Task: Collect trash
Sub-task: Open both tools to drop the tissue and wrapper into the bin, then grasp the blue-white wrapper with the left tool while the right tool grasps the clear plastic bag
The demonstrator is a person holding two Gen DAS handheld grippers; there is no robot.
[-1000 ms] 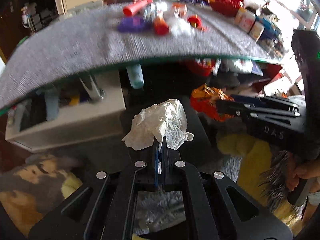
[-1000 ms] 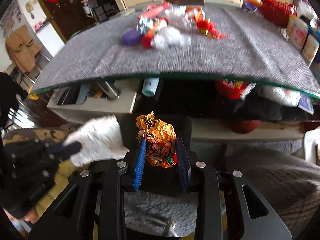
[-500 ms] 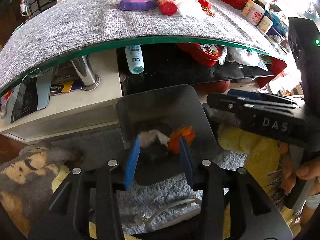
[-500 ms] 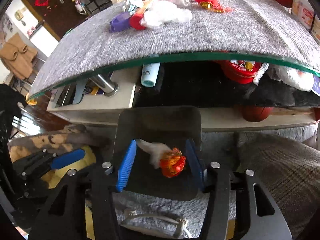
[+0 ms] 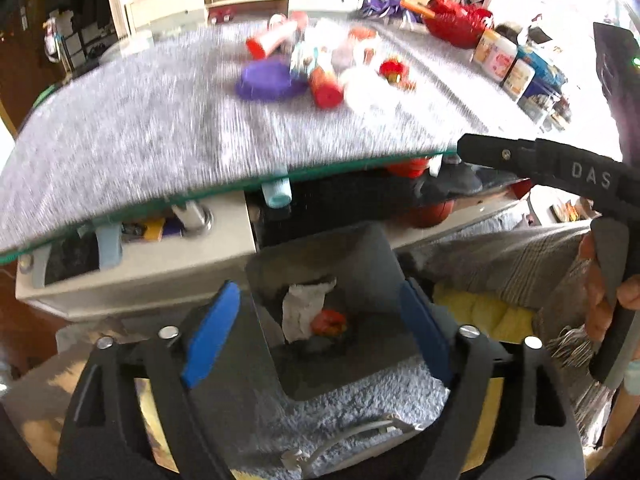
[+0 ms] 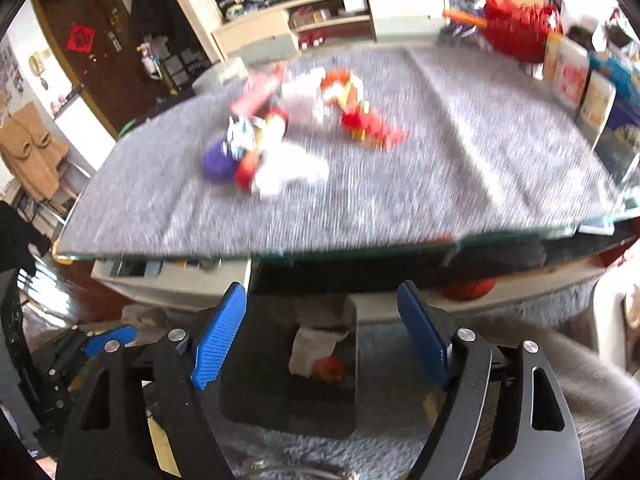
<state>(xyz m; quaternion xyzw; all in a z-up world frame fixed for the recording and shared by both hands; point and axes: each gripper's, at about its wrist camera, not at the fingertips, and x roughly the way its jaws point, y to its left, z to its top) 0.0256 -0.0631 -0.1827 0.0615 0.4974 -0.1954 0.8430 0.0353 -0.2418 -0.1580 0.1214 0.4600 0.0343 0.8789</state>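
A dark square bin point(image 5: 376, 264) stands on the floor below the table edge. Inside it lie a crumpled white tissue point(image 5: 302, 310) and an orange wrapper point(image 5: 329, 321); both also show in the right wrist view, the tissue point(image 6: 310, 346) beside the wrapper point(image 6: 329, 369). My left gripper point(image 5: 320, 332) is open and empty above the bin. My right gripper point(image 6: 320, 334) is open and empty, also above the bin point(image 6: 248, 392). A pile of trash point(image 6: 288, 136) lies on the grey tabletop, with a purple lid point(image 5: 266, 80) and a red tube point(image 5: 326, 88).
The glass-edged table with grey cloth point(image 5: 120, 128) fills the upper view. Jars and boxes point(image 5: 512, 68) line its right side, a red basket point(image 6: 516, 34) at the back. A shelf with clutter point(image 5: 132, 256) sits under the table. The right gripper's body point(image 5: 560, 168) shows at right.
Both grippers let go of their trash, the tissue and orange wrapper dropped into the bin. Both jaws opened wider and the grippers have risen, tilting up toward the tabletop.
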